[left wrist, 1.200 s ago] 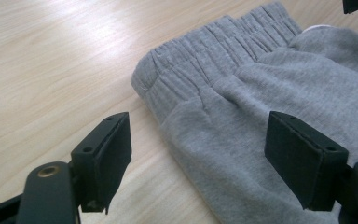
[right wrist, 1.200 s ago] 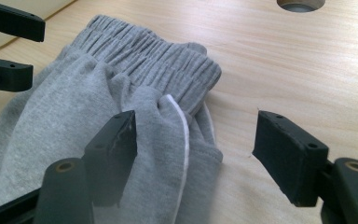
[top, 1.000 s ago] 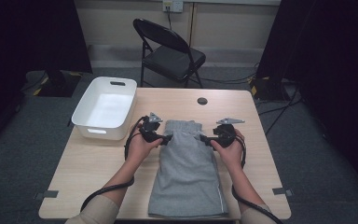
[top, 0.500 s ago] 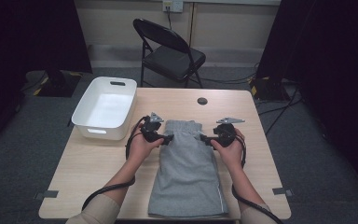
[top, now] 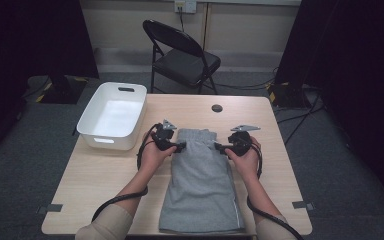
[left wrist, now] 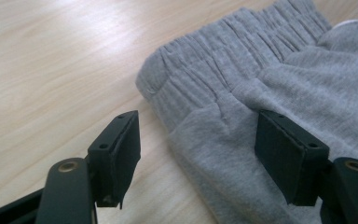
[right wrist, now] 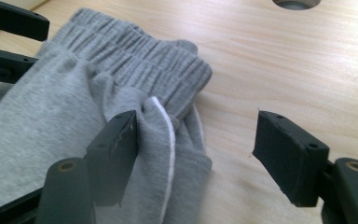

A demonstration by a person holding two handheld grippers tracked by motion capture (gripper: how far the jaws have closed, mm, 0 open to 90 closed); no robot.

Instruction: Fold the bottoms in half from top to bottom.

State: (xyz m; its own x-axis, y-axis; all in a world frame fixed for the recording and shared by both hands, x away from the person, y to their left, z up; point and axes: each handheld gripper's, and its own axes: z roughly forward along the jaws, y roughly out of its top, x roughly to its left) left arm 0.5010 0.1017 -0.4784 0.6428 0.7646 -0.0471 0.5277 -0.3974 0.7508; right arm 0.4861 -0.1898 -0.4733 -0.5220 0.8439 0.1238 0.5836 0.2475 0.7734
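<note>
A grey pair of sweatpants (top: 200, 185) lies folded lengthwise on the wooden table (top: 280, 165), elastic waistband at the far end. My left gripper (top: 182, 146) lies at the waistband's left edge and my right gripper (top: 217, 147) at its right edge, tips facing each other. In the left gripper view my left gripper (left wrist: 198, 140) straddles the cloth's (left wrist: 279, 79) edge, one jaw on bare wood, one on the fabric. My right gripper (right wrist: 196, 140) has one jaw against a fold with white piping (right wrist: 168, 135), the other over bare wood. Both pairs of jaws have just been closing, with cloth between them but not clamped.
A white plastic bin (top: 96, 131) stands at the table's far left, close to my left hand. A dark round cable port (top: 217, 108) sits near the far edge. A black folding chair (top: 180, 55) stands behind the table. Cables trail from both grippers toward the near edge.
</note>
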